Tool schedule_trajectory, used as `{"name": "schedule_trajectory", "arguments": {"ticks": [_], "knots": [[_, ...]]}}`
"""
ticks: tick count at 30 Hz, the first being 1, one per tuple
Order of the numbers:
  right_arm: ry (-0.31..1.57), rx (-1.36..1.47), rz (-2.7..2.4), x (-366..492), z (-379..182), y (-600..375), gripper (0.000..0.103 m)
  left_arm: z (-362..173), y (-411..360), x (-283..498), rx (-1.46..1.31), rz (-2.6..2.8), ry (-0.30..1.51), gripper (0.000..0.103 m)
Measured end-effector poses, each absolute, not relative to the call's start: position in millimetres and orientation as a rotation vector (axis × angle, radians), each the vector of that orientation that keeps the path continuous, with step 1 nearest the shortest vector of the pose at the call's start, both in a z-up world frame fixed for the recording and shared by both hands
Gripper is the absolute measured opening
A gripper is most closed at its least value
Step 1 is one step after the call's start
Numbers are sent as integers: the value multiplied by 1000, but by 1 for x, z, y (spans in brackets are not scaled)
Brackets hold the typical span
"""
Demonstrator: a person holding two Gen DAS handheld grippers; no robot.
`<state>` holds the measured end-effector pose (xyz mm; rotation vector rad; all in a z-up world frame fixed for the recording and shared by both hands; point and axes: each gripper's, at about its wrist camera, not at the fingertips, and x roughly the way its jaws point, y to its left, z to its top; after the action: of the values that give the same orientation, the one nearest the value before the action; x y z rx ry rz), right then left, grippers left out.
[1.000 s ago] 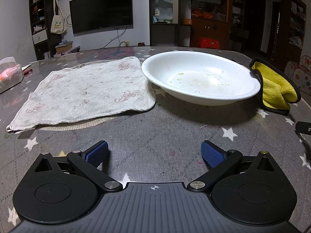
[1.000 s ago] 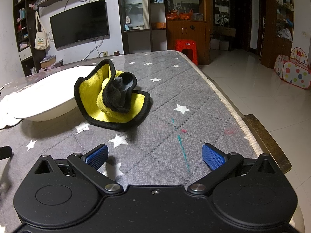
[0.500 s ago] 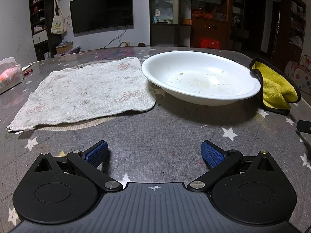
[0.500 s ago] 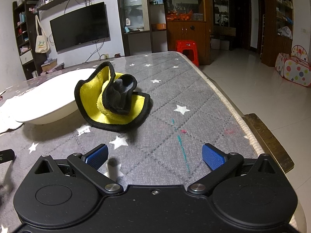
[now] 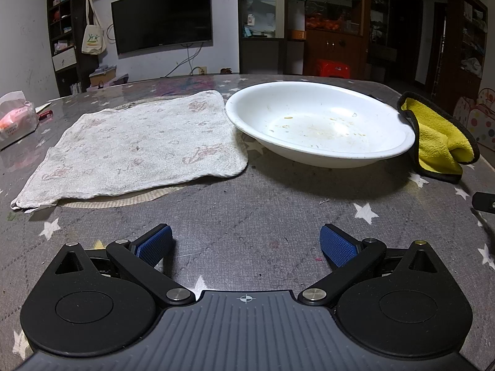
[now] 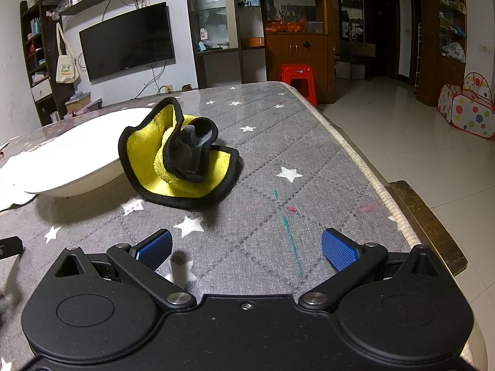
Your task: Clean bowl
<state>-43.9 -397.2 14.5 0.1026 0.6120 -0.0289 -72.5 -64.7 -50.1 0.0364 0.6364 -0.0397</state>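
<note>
A shallow white bowl [image 5: 318, 123] with food specks inside sits on the grey star-patterned table; it also shows at the left of the right wrist view [image 6: 77, 151]. A crumpled yellow cloth with black edging [image 6: 179, 157] lies just right of the bowl, and shows at the right edge of the left wrist view [image 5: 439, 136]. My left gripper [image 5: 246, 244] is open and empty, low over the table in front of the bowl. My right gripper [image 6: 246, 245] is open and empty, short of the yellow cloth.
A stained white towel [image 5: 136, 148] lies flat left of the bowl. A tissue pack [image 5: 15, 117] sits at the far left. The table's right edge [image 6: 371, 179] drops to a tiled floor. A red stool [image 6: 297, 77] stands beyond the table.
The right gripper has risen and tilted slightly, so the yellow cloth sits a little more central. The left gripper has stayed still.
</note>
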Motion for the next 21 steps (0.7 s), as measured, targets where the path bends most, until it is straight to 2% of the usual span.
{"name": "schedule_trajectory", "arguments": {"ticks": [21], "knots": [[612,102,-29,-44,16,-393,103,-50,-65,-73,37,-40,636,103]]}}
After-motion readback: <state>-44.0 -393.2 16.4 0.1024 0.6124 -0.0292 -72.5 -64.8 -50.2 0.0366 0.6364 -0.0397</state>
